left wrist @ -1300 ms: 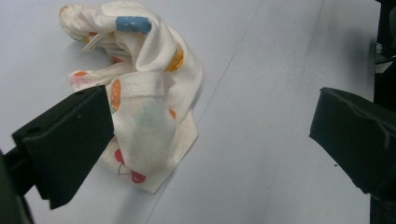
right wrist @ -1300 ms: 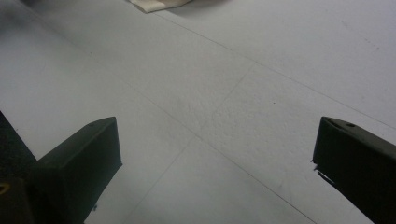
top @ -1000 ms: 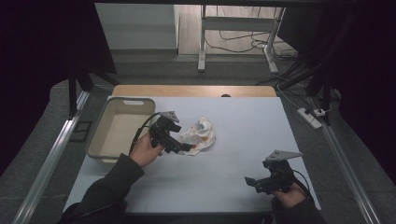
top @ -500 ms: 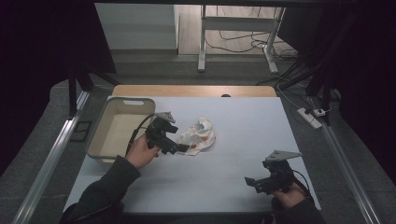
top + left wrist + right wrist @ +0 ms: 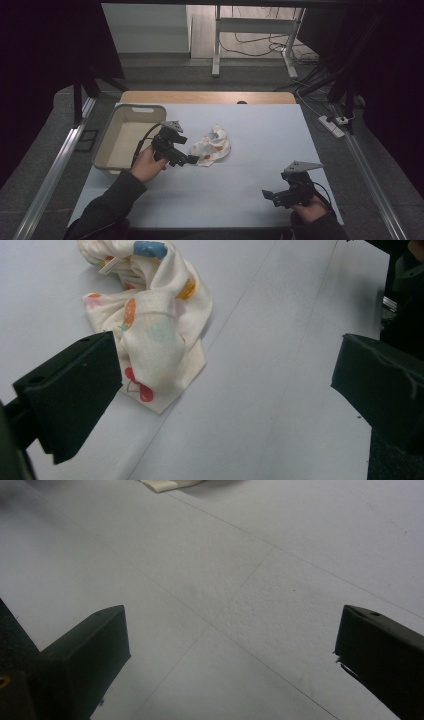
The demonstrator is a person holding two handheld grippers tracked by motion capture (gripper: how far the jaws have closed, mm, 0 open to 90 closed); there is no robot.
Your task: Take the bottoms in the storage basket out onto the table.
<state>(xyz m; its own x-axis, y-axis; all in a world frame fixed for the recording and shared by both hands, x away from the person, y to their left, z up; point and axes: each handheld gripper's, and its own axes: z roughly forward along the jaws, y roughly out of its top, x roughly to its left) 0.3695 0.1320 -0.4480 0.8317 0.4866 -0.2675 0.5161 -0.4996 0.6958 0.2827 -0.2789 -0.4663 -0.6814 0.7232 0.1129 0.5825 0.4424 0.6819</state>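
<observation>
Two hand-held grippers work over a pale blue table (image 5: 250, 200), and we take the crumpled cloth (image 5: 212, 146) near its middle as our landmark. We hold the left gripper (image 5: 189, 160) just beside the cloth's near-left edge, its jaws spread wide; in the left gripper view the cloth (image 5: 150, 335), white with coloured prints, lies just past the left jaw, not between the two, and nothing is gripped. We cannot tell whether that jaw touches the fabric. Our right gripper (image 5: 270, 196) sits well apart from the cloth, toward the table's near-right corner, and its jaws also stand wide open over bare tabletop, as the right gripper view shows. A beige bin (image 5: 107, 150) stands left of the cloth, beyond our left hand (image 5: 147, 165), at the table's left edge. Our right hand (image 5: 310, 210) rests near the table's front edge.
</observation>
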